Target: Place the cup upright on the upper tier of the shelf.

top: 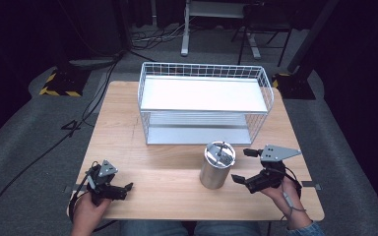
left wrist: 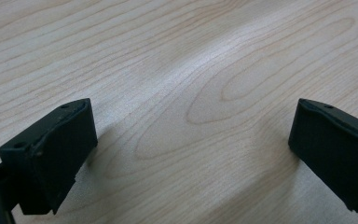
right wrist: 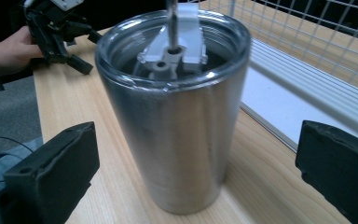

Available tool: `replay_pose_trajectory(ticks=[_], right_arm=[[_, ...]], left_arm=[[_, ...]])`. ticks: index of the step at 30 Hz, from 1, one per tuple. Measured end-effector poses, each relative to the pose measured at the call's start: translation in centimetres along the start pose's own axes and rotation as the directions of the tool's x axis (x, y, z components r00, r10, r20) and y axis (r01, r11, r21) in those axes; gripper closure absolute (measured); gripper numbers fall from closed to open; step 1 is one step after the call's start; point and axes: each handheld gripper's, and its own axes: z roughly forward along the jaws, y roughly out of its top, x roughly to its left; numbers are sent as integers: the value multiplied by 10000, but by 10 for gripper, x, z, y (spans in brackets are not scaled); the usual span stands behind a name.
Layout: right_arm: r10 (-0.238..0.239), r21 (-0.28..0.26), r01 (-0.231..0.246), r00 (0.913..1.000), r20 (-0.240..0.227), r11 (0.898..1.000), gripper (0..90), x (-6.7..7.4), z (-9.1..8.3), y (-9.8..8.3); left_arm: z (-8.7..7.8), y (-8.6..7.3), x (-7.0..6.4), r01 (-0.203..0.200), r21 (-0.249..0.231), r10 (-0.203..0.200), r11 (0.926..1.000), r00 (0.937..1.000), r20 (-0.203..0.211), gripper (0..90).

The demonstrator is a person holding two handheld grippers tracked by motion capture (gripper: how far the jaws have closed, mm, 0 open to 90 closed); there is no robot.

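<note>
Lighting and picture quality

High view: table [top: 177,162] lit brightly from overhead, room around it nearly black; the white shelf of the wire basket [top: 204,93] glares. Slightly soft overall. Left gripper view: even light on wood grain, soft shadows under the black jaws, the near jaws blurred. Right gripper view: steel tumbler [right wrist: 177,116] shows smeared reflections, its lid and the background are out of focus
</note>
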Motion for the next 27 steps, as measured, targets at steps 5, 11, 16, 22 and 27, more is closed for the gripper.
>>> replay_pose_trajectory(ticks=[5,11,16,22,27], right_arm=[[-61,-28,60,9996,-262,10000,0,3,9,2],[-153,-127,146,9985,-519,9998,0,7,17,6],[-206,-247,193,9984,-533,9995,0,9,28,10],[-14,-174,3,9979,-651,9998,0,4,41,9],[-160,-171,149,9978,-649,9997,0,2,54,8]], left_arm=[[0,0,0,1,-1,-1,10000,10000,0,13],[0,0,0,-2,1,2,10000,10000,-1,14],[0,0,0,-6,3,6,10000,10000,-3,13],[0,0,0,-5,1,5,10000,10000,-4,13],[0,0,0,-4,2,4,10000,10000,-1,13]])
